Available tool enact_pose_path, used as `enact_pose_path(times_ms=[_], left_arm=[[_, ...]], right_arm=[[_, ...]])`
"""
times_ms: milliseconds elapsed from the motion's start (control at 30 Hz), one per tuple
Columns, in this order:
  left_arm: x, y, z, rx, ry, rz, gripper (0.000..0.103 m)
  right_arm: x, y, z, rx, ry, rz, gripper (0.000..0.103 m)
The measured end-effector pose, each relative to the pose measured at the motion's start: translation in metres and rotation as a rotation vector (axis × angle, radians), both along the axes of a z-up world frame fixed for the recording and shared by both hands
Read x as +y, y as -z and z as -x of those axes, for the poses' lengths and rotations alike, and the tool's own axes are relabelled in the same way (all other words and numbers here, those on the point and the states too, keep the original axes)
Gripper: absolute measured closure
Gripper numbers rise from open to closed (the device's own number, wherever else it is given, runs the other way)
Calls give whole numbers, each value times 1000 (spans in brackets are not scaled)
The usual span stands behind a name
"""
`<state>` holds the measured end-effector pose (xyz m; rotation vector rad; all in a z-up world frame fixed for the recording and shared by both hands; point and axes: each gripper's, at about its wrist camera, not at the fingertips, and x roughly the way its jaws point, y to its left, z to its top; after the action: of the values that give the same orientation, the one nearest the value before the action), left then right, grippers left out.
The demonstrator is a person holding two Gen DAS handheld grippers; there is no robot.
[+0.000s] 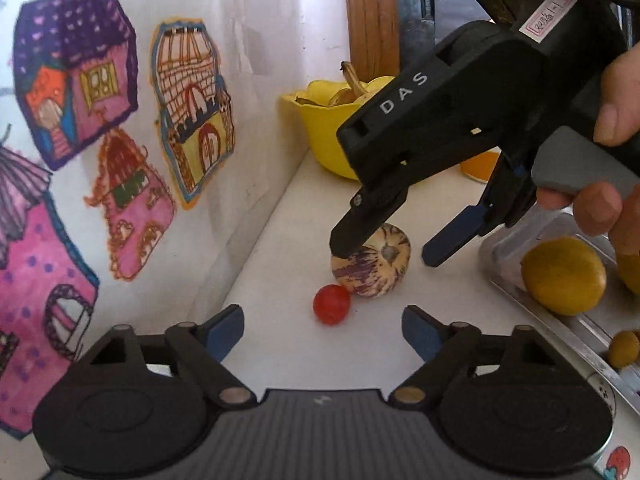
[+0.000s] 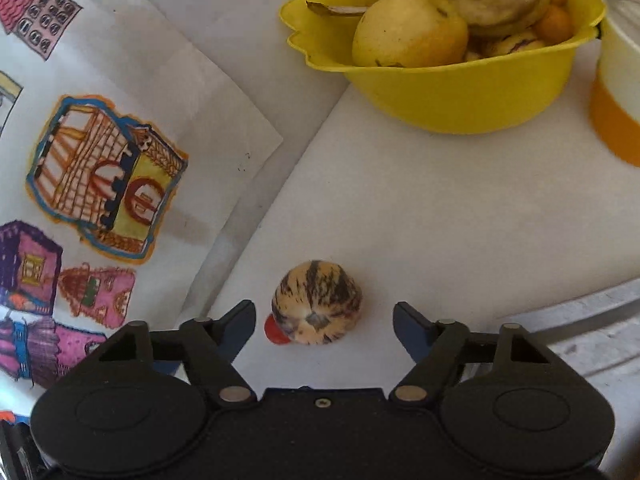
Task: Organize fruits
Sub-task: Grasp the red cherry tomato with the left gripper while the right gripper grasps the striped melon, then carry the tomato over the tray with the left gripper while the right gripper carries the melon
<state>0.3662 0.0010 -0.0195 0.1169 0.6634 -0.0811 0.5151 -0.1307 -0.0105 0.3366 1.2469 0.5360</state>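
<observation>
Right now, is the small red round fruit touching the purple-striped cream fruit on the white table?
Cannot tell. In the left wrist view the small red fruit meets the striped fruit with no visible gap, and the right wrist view overlaps them.

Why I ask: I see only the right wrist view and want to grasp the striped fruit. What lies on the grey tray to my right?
Observer: The tray holds a round yellow-orange fruit and a smaller one nearer the left camera.
Operator: Is the left gripper in my way?
Observer: No. The left gripper is open, short of the striped fruit, with a whole red tomato just ahead of it.
Operator: How do my fingers sit?
Observer: On the right gripper, one finger overlaps the fruit's top; the other stands clear beside it.
</observation>
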Motion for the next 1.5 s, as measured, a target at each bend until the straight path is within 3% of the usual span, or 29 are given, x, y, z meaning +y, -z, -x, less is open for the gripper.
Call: enact_pose_path(times_ms=[267, 500, 800, 1133, 1500], left_arm=[[1, 7, -13, 24, 8, 29, 43], [0, 12, -22, 29, 8, 55, 53], [-1, 12, -17, 24, 34, 58, 80], [1, 6, -1, 28, 25, 117, 80], [-19, -18, 28, 7, 55, 164, 80]], right_arm=[[16, 6, -7, -10, -19, 19, 40], [20, 10, -10, -12, -15, 19, 46], [12, 17, -10, -16, 4, -5, 49], [-15, 19, 7, 16, 27, -82, 49], [-66, -16, 46, -48, 68, -102, 49]])
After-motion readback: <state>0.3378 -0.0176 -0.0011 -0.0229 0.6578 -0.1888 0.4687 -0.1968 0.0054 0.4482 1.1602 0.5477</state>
